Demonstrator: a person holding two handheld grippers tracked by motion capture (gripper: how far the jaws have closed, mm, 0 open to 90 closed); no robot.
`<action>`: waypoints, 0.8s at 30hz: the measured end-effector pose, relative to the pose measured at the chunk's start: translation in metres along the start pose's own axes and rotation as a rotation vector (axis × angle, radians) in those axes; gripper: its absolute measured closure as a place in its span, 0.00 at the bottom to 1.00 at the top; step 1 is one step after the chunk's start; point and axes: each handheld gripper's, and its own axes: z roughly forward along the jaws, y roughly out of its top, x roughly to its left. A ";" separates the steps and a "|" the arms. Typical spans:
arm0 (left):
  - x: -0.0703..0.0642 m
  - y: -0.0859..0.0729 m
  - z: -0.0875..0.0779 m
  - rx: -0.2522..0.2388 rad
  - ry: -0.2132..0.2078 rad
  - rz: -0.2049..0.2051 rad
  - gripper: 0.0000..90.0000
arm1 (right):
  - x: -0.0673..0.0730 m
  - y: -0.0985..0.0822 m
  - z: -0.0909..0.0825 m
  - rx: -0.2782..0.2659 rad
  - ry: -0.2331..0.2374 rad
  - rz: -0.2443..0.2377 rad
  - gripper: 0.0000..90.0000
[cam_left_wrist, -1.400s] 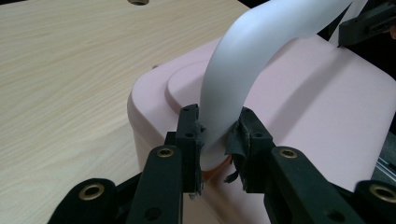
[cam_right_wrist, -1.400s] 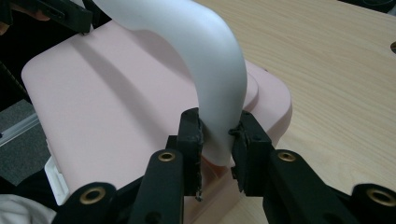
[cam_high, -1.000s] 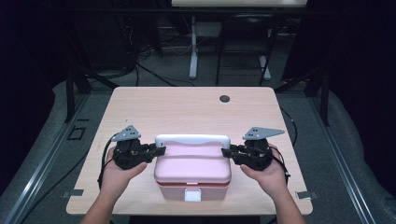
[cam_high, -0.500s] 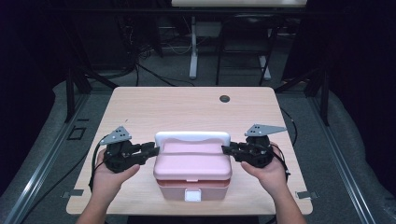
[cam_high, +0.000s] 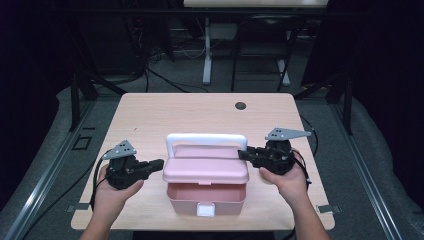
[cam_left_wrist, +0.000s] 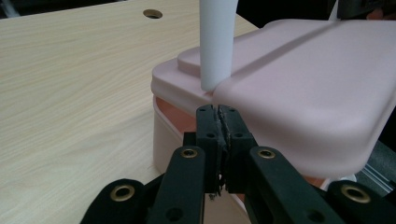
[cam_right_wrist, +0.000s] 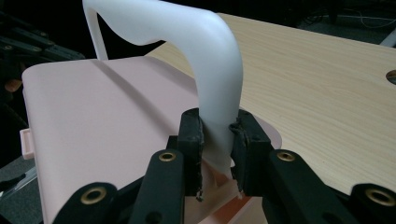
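A pink lidded box (cam_high: 205, 200) with a white latch stands at the table's front middle. Its lid (cam_high: 206, 170) is lifted at the front, so the inside of the box shows under it. The white handle (cam_high: 206, 139) stands upright over the lid. My right gripper (cam_high: 242, 154) is shut on the handle's right leg (cam_right_wrist: 215, 123). My left gripper (cam_high: 159, 163) sits just off the lid's left edge. Its jaws have just been closing and now meet with nothing between them (cam_left_wrist: 219, 112), right under the lid's rim (cam_left_wrist: 308, 79).
The wooden table (cam_high: 200, 115) has a round cable hole (cam_high: 240, 105) near its far edge. Bare tabletop lies behind the box and to both sides. Beyond the table are dark floor, cables and a desk's legs.
The lid's front has come up and the handle now stands higher. My left gripper has drawn back a little from the box's side and its jaws have shut. The right gripper keeps its hold.
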 end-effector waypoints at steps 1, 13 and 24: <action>0.000 -0.002 0.001 -0.001 0.003 -0.004 0.99 | -0.001 0.001 0.000 -0.006 0.006 0.009 0.83; -0.003 -0.008 0.003 0.027 -0.004 -0.002 1.00 | -0.003 0.004 0.002 -0.022 0.009 0.026 0.83; -0.015 -0.008 0.014 0.059 -0.039 0.028 1.00 | -0.003 0.004 0.002 -0.024 0.011 0.027 0.83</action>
